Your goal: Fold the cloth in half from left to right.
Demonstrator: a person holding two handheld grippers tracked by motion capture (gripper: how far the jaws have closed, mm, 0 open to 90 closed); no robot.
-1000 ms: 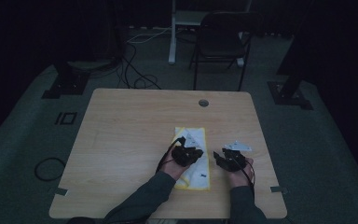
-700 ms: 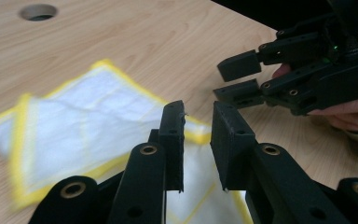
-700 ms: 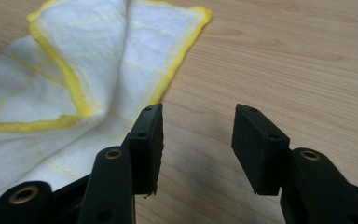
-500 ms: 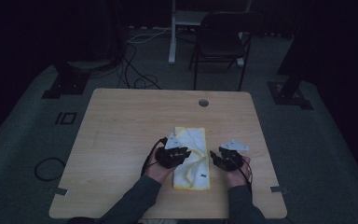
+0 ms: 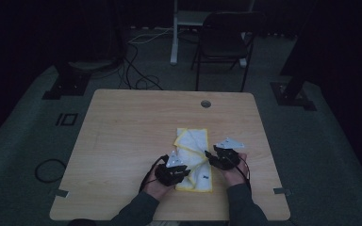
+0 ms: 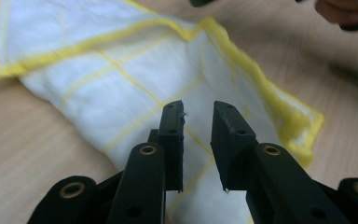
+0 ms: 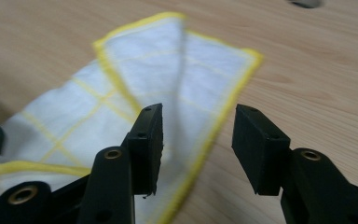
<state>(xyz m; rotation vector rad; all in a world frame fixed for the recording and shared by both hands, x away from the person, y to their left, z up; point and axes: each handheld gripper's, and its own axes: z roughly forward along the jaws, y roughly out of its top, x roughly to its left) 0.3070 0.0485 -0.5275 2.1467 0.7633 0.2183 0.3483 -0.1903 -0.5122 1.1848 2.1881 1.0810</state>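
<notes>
Where cloth lies, between hand-held grippers, untouched

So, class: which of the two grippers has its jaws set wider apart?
The right gripper: its own view shows a broad gap between the jaws above the cloth. The left gripper shows just a narrow slit, having just been opening.

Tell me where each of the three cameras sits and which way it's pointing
High view: above the person's side, looking forward and down on the table; forearms, left gripper and right gripper show.
Left gripper view: rides the left gripper, looking along its parted jaws at the cloth.
Right gripper view: rides the right gripper, jaws apart over the cloth's edge.
All share the yellow-edged white cloth.
</notes>
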